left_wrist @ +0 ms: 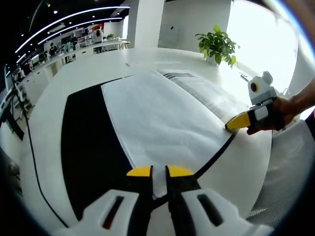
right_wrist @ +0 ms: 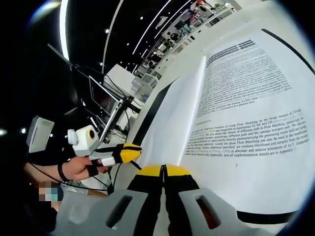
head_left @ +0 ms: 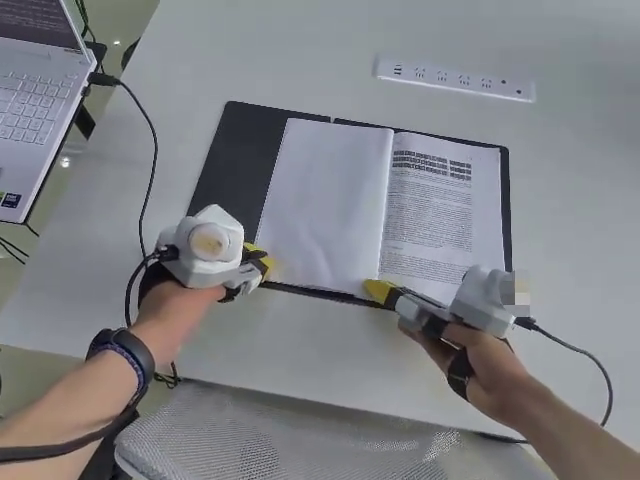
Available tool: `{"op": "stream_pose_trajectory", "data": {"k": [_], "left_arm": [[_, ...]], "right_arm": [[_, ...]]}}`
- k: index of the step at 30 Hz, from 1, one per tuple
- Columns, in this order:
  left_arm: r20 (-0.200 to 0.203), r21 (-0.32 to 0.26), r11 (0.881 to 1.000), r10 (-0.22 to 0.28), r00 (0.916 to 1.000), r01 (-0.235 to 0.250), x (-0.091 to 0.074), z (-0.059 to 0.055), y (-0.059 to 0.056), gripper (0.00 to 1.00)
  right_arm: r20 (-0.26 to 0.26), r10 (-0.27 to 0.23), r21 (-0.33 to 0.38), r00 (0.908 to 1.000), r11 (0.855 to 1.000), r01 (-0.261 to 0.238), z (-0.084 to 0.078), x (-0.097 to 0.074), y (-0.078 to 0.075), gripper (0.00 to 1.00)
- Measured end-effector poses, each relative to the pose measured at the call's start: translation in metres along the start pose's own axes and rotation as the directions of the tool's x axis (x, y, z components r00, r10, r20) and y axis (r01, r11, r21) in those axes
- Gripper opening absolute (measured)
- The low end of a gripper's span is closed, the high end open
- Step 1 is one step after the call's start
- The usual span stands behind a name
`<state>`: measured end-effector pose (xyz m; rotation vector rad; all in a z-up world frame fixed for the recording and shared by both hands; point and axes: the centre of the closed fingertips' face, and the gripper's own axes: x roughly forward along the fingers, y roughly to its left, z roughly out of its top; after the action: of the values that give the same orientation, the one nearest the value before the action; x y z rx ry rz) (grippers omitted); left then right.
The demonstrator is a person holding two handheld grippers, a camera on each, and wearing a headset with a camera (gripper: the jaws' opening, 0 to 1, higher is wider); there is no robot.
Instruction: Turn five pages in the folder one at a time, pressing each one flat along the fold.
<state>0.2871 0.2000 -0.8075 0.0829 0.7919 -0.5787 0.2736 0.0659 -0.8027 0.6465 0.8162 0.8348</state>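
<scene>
A black folder [head_left: 225, 160] lies open on the white table. A blank turned page [head_left: 325, 200] lies over its left half, and a printed page [head_left: 445, 215] lies on the right. My left gripper [head_left: 258, 265] is at the blank page's near left corner. In the left gripper view its jaws [left_wrist: 159, 171] are shut on that corner of the blank page [left_wrist: 157, 118]. My right gripper [head_left: 378, 290] is shut, with its yellow tips at the near end of the fold. The right gripper view shows those tips [right_wrist: 163, 170] together between the blank page [right_wrist: 172, 123] and the printed page [right_wrist: 246, 98].
A laptop [head_left: 35, 80] stands at the far left with a black cable [head_left: 150, 150] running past the folder. A white power strip [head_left: 455, 80] lies beyond the folder. A mesh chair seat [head_left: 300, 440] is below the table's near edge.
</scene>
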Motion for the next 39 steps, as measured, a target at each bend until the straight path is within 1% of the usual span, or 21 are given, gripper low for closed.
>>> {"op": "stream_pose_trajectory", "data": {"k": [6,11,12,15,17,19,21,23,26,28,30,31,32,33,35,36,37,38,39], "left_arm": [[-0.011,0.009,1.000,-0.003,0.9999,0.003,0.000,0.000,-0.002,0.11],[-0.023,0.017,1.000,-0.014,0.9996,0.014,0.000,0.000,-0.006,0.15],[-0.026,0.013,1.000,-0.016,0.9995,0.017,0.001,0.000,-0.005,0.16],[-0.028,-0.014,1.000,-0.025,0.9993,0.024,-0.001,0.000,-0.008,0.19],[-0.032,-0.009,1.000,-0.025,0.9992,0.024,-0.004,0.000,-0.011,0.21],[-0.034,-0.001,1.000,-0.023,0.9991,0.023,-0.008,0.000,-0.013,0.22],[-0.026,-0.007,1.000,-0.024,0.9994,0.024,-0.013,0.002,-0.016,0.25],[-0.022,-0.008,1.000,-0.022,0.9995,0.022,-0.017,0.004,-0.018,0.29],[-0.006,-0.008,1.000,-0.014,0.9999,0.014,-0.025,0.007,-0.020,0.33],[0.000,-0.004,1.000,-0.013,0.9999,0.013,-0.030,0.008,-0.023,0.35],[0.002,0.005,1.000,-0.012,0.9999,0.012,-0.034,0.009,-0.025,0.36],[0.006,0.007,1.000,-0.012,0.9999,0.012,-0.037,0.010,-0.026,0.37],[0.009,0.009,1.000,-0.012,0.9999,0.012,-0.035,0.010,-0.024,0.38],[0.010,0.010,1.000,-0.011,0.9999,0.011,-0.036,0.010,-0.024,0.38],[0.017,0.019,1.000,-0.010,0.9998,0.010,-0.040,0.013,-0.024,0.40],[0.023,0.025,1.000,-0.011,0.9997,0.011,-0.040,0.014,-0.023,0.40],[0.025,0.028,1.000,-0.012,0.9996,0.012,-0.042,0.015,-0.023,0.42],[0.026,0.031,0.999,-0.014,0.9996,0.013,-0.043,0.016,-0.023,0.43],[0.030,0.037,0.999,-0.015,0.9994,0.014,-0.047,0.018,-0.024,0.43]], "right_arm": [[-0.004,-0.007,0.004,1.0000,1.000,0.007,-0.003,-0.002,-0.003,0.00],[-0.011,-0.016,-0.007,0.9998,1.000,0.016,-0.004,-0.003,-0.001,0.00],[-0.018,-0.020,-0.024,0.9996,1.000,0.019,-0.004,-0.003,0.000,0.00],[-0.031,-0.031,-0.038,0.9991,0.999,0.029,-0.004,-0.006,0.000,0.00],[-0.028,-0.039,-0.049,0.9989,0.998,0.037,-0.001,-0.008,0.000,0.01],[-0.022,-0.040,-0.055,0.9990,0.998,0.039,0.004,-0.012,0.002,0.05],[-0.018,-0.034,-0.066,0.9992,0.997,0.033,0.009,-0.017,0.004,0.07],[-0.013,-0.041,-0.100,0.9991,0.994,0.039,0.016,-0.022,0.005,0.10],[-0.005,-0.072,-0.167,0.9974,0.983,0.070,0.027,-0.033,0.003,0.15],[0.001,-0.077,-0.184,0.9970,0.980,0.076,0.031,-0.038,0.003,0.18],[0.005,-0.092,-0.217,0.9958,0.972,0.090,0.035,-0.046,0.001,0.19],[0.007,-0.100,-0.242,0.9949,0.965,0.099,0.037,-0.051,0.001,0.19],[0.008,-0.105,-0.254,0.9944,0.962,0.104,0.038,-0.055,0.001,0.20],[0.007,-0.116,-0.271,0.9932,0.956,0.114,0.040,-0.060,-0.001,0.21],[0.010,-0.128,-0.290,0.9917,0.949,0.125,0.042,-0.067,-0.002,0.23],[0.019,-0.137,-0.302,0.9904,0.944,0.137,0.045,-0.073,-0.003,0.25],[0.022,-0.141,-0.307,0.9898,0.941,0.141,0.047,-0.077,-0.003,0.26],[0.028,-0.152,-0.321,0.9879,0.935,0.153,0.049,-0.084,-0.005,0.26],[0.032,-0.161,-0.330,0.9865,0.930,0.162,0.051,-0.088,-0.006,0.27]]}}
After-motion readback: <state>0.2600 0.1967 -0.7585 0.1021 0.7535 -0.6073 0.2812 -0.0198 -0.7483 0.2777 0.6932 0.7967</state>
